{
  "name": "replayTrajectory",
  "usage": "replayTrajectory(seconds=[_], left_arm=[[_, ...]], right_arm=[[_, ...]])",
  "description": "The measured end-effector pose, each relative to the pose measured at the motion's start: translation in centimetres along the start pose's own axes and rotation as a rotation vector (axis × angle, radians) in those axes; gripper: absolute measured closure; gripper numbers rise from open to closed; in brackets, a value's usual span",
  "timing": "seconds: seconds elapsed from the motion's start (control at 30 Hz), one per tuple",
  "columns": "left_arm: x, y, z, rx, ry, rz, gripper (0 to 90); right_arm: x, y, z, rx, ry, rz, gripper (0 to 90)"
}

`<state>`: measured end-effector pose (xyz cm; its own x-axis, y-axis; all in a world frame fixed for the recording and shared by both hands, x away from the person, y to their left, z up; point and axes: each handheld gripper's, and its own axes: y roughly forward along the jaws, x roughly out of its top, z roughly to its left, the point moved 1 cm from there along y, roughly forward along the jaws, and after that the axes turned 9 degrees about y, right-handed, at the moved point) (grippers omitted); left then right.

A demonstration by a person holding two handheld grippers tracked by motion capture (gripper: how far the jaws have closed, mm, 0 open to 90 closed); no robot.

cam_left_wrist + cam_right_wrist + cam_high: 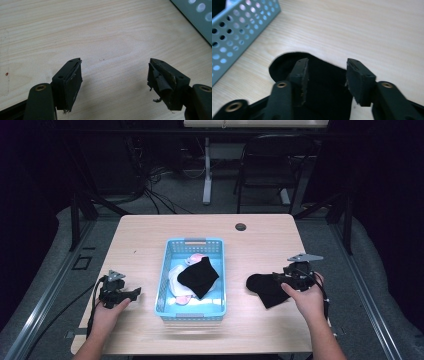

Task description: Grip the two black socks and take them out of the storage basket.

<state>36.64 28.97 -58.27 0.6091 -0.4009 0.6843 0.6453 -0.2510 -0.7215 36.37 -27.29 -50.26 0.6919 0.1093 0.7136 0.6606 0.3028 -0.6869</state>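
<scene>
A black sock (265,288) lies flat on the wooden table right of the blue basket (165,270). My right gripper (280,278) hovers just over that black sock (327,82); its jaws stand open, nothing pinched between them (325,77). Inside the basket rest another black sock (199,276) and white and pink clothes (181,270). Left of the basket, my left gripper (134,293) sits low over bare wood, open and empty (115,75).
The perforated basket wall (234,32) stands close to the left of the right gripper. A round cable hole (240,226) is at the table's back. A chair (270,165) and desk legs stand beyond the far edge.
</scene>
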Motion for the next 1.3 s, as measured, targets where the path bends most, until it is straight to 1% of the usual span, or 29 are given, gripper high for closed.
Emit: replayTrajectory(seconds=[0.03, 0.07, 0.1, 0.13, 0.17, 0.2, 0.23, 0.27, 0.3, 0.33, 0.37, 0.53, 0.57, 0.63, 0.7, 0.73, 0.8, 0.83, 0.87, 0.9, 0.93, 0.97, 1.0, 1.03, 1.1, 1.13, 1.17, 1.23, 1.3], left_arm=[[0.0, 0.0, 0.0, 0.001, 0.001, 0.002, 27.6], [0.0, 0.0, 0.0, 0.001, 0.003, 0.003, 27.6], [0.0, 0.0, 0.0, 0.001, 0.003, 0.003, 27.6], [0.0, 0.0, 0.0, 0.001, 0.003, 0.003, 27.6], [0.0, 0.0, 0.0, 0.001, 0.003, 0.002, 27.6], [0.0, 0.0, 0.0, 0.001, 0.004, 0.002, 27.6], [0.0, 0.0, 0.0, -0.001, 0.003, 0.001, 27.6], [0.0, 0.0, 0.0, -0.001, 0.003, -0.001, 27.6], [0.0, 0.0, 0.0, -0.001, 0.002, -0.001, 27.6], [0.0, 0.0, 0.0, -0.001, 0.002, -0.001, 27.6], [0.0, 0.0, 0.0, -0.001, 0.003, -0.001, 27.6], [0.0, 0.0, 0.0, -0.001, 0.005, -0.001, 27.6], [0.0, 0.0, 0.0, -0.001, 0.005, -0.002, 27.6], [0.0, -0.1, 0.0, -0.002, 0.004, -0.003, 27.6], [0.0, -0.1, 0.0, -0.003, 0.003, -0.004, 27.6], [0.1, -0.1, 0.0, -0.003, 0.003, -0.005, 27.6], [0.1, -0.1, 0.0, -0.004, 0.003, -0.006, 27.6], [0.1, -0.1, 0.0, -0.004, 0.002, -0.007, 27.6], [0.1, -0.1, 0.0, -0.004, 0.003, -0.007, 27.6], [0.1, -0.1, 0.0, -0.003, 0.004, -0.006, 27.6], [0.1, -0.1, 0.0, -0.003, 0.004, -0.006, 27.6], [0.1, 0.0, 0.0, -0.004, 0.005, -0.006, 27.6], [0.1, -0.1, 0.0, -0.004, 0.005, -0.006, 27.6], [0.1, -0.1, 0.0, -0.003, 0.005, -0.006, 27.6], [0.1, -0.1, 0.0, -0.004, 0.006, -0.008, 27.6], [0.1, -0.1, 0.0, -0.004, 0.007, -0.008, 27.6], [0.1, -0.1, 0.0, -0.004, 0.007, -0.008, 27.6], [0.1, -0.1, 0.0, -0.005, 0.007, -0.008, 27.6], [0.1, 0.0, 0.0, -0.005, 0.007, -0.008, 27.6]], right_arm=[[0.0, 0.0, 0.0, 0.0, 0.0, 0.0, 49.3], [0.7, 0.0, 0.9, 0.015, -0.051, 0.01, 48.1], [1.1, 0.1, 1.5, 0.02, -0.075, 0.011, 48.1], [1.4, 0.2, 1.9, 0.028, -0.083, 0.009, 48.1], [1.4, 0.2, 1.9, 0.028, -0.083, 0.009, 48.1], [2.2, 0.5, 3.0, 0.045, -0.115, 0.009, 49.5], [2.6, 0.6, 3.4, 0.058, -0.119, 0.009, 51.8], [3.1, 0.8, 4.0, 0.084, -0.128, 0.015, 53.4], [3.1, 0.8, 4.0, 0.084, -0.128, 0.015, 53.4], [3.9, 1.1, 5.0, 0.094, -0.146, 0.012, 54.1], [3.9, 1.1, 5.0, 0.094, -0.146, 0.012, 54.1], [5.9, 2.1, 7.9, 0.128, -0.213, 0.005, 54.2], [6.4, 2.3, 8.7, 0.142, -0.229, 0.008, 54.1], [6.9, 2.7, 9.7, 0.143, -0.25, 0.004, 54.1], [7.3, 3.2, 10.7, 0.165, -0.269, 0.0, 55.9], [7.5, 3.4, 11.1, 0.179, -0.273, 0.008, 55.9], [7.8, 4.1, 11.8, 0.185, -0.276, 0.012, 55.9], [8.0, 4.5, 12.4, 0.198, -0.274, 0.024, 55.9], [8.1, 4.8, 12.7, 0.207, -0.272, 0.021, 55.9], [8.1, 4.8, 12.7, 0.207, -0.272, 0.021, 55.9], [8.4, 5.3, 13.2, 0.227, -0.261, 0.021, 56.1], [8.4, 5.3, 13.2, 0.227, -0.261, 0.021, 56.1], [8.4, 5.6, 13.5, 0.239, -0.247, 0.025, 56.1], [8.6, 6.2, 13.9, 0.257, -0.227, 0.035, 58.3], [8.5, 6.8, 14.2, 0.28, -0.209, 0.062, 59.8], [8.5, 6.8, 14.2, 0.28, -0.209, 0.062, 59.8], [8.5, 7.1, 14.4, 0.285, -0.203, 0.069, 60.0], [8.4, 8.0, 14.9, 0.279, -0.212, 0.086, 60.7], [8.4, 8.3, 15.0, 0.279, -0.208, 0.09, 60.7]])
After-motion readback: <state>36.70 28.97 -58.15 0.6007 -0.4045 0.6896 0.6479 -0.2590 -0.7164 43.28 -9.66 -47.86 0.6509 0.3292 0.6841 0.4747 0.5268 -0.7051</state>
